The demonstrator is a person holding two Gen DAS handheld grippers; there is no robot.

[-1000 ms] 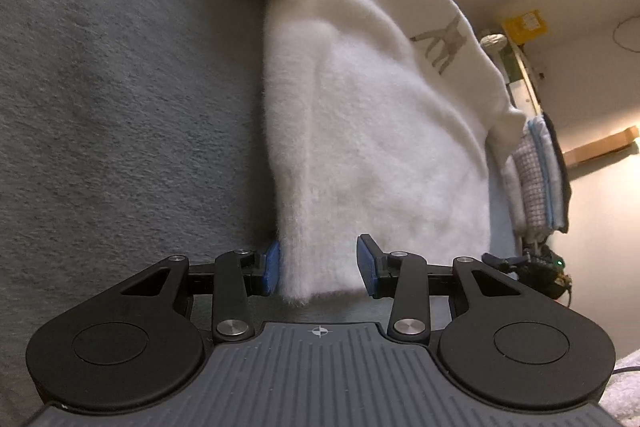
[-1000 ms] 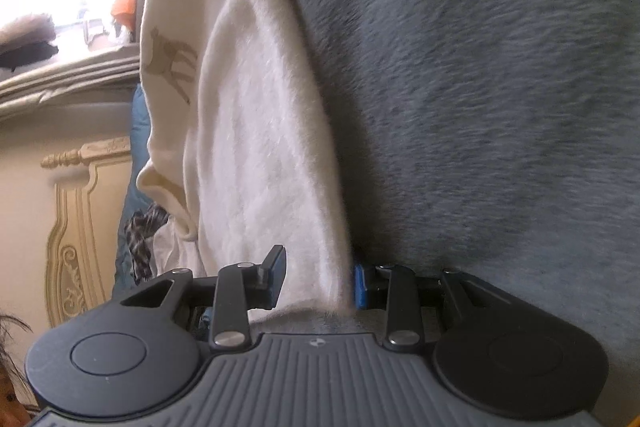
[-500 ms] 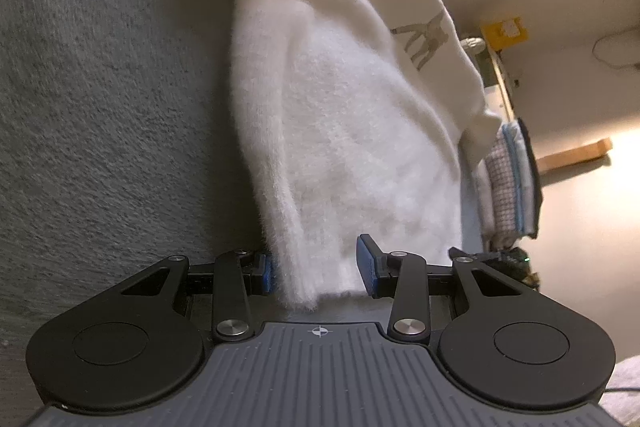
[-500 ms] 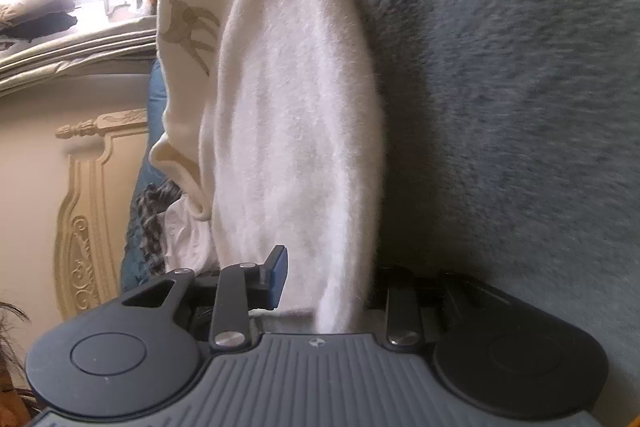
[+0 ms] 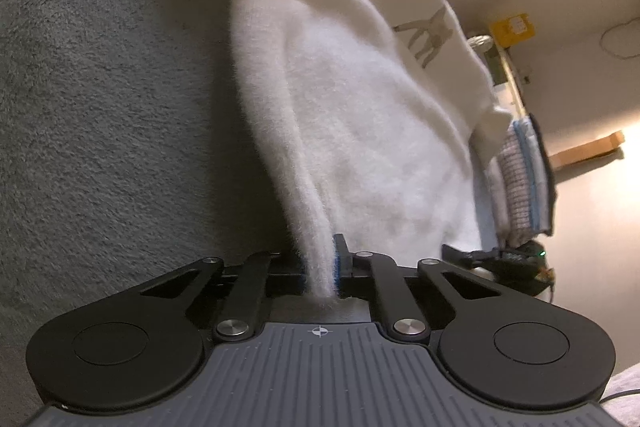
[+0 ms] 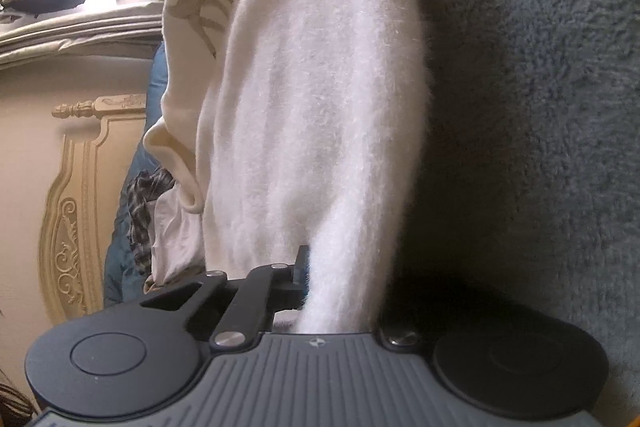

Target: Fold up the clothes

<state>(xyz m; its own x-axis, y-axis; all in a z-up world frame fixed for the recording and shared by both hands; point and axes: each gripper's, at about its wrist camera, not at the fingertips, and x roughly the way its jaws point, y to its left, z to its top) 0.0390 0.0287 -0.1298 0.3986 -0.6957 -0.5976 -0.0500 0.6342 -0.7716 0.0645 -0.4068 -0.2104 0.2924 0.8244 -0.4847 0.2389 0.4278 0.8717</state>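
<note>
The fluffy white garment (image 5: 360, 131) lies across a grey plush blanket (image 5: 100, 107), one thick folded edge running toward each camera; a small brown deer print (image 5: 426, 37) shows on its smoother cream side. It looks soft, light and limp, with a long nap that compresses under a pinch, so it should drape and sag between two holds rather than keep a crease. The left gripper (image 5: 320, 267) is pinched tight on the near edge, blue pads sunk into the pile. The right gripper (image 6: 340, 291) grips the same kind of edge, though its far finger is hidden behind the fabric. Holding at edge corners seems soundest. A stack of folded cloths (image 5: 520, 179) sits beyond the blanket's far edge.
</note>
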